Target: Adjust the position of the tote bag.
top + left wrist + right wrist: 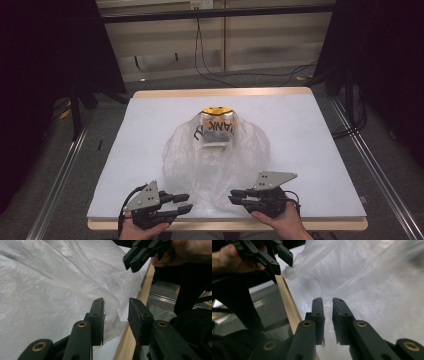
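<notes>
1. Plastic bag [215, 155]: lay mid-table on white mat [310, 150], its near edge between both grippers.
2. Left gripper [116, 315]: jaws apart, bag edge between them, unpinched.
3. Right gripper [328, 315]: jaws narrowly apart, bag film at the tips; grip unclear.

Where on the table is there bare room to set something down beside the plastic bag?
Bare table lies right of the plastic bag, out to the right edge, and left of it too. The far strip behind the box inside the bag is free. The near edge is crowded: both hand-held grippers, left and right, flank the bag's mouth.
</notes>
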`<state>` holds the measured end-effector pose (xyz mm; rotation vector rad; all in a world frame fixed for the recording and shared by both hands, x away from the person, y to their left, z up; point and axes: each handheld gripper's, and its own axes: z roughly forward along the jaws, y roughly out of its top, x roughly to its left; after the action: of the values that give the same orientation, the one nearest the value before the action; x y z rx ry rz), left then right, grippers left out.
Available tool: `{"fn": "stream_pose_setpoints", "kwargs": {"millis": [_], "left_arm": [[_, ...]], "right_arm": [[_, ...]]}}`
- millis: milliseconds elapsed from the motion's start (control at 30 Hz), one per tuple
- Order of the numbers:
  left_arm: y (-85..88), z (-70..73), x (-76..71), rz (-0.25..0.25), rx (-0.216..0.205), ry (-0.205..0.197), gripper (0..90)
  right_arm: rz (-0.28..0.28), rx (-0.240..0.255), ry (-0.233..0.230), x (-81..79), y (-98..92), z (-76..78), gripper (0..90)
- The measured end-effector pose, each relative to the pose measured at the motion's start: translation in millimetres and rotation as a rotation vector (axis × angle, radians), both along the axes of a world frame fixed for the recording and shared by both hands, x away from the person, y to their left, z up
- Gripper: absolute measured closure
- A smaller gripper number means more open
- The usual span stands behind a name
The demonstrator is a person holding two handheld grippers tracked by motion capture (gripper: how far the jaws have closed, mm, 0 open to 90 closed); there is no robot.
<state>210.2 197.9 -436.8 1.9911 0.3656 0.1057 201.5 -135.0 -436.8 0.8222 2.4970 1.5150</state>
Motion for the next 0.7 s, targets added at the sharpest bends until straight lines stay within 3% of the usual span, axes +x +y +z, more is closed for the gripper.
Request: {"fn": "stream_pose_setpoints", "kwargs": {"millis": [167,267,300,533,633,700], "left_arm": [[-1.9,-3.4,2.2,-0.003,0.008,0.012,60.2],[-5.2,-5.3,2.8,-0.030,0.032,0.006,61.0],[-9.4,-6.3,1.9,-0.041,0.057,-0.008,61.4],[-15.0,-10.4,5.4,-0.065,0.080,0.002,60.2],[-16.0,-13.8,9.1,-0.049,0.102,0.015,60.8],[-15.4,-14.2,10.6,-0.047,0.108,0.015,60.5]], "right_arm": [[0.011,-0.018,0.027,7.1,10.6,-8.6,72.4],[0.017,-0.044,0.040,9.2,15.5,-14.9,69.7],[0.016,-0.054,0.050,9.7,16.9,-18.8,68.9],[0.020,-0.098,0.061,10.8,21.2,-28.6,64.0],[0.029,-0.150,0.045,13.3,24.5,-35.7,62.7],[0.030,-0.147,0.056,14.2,24.7,-37.6,61.5]]}}
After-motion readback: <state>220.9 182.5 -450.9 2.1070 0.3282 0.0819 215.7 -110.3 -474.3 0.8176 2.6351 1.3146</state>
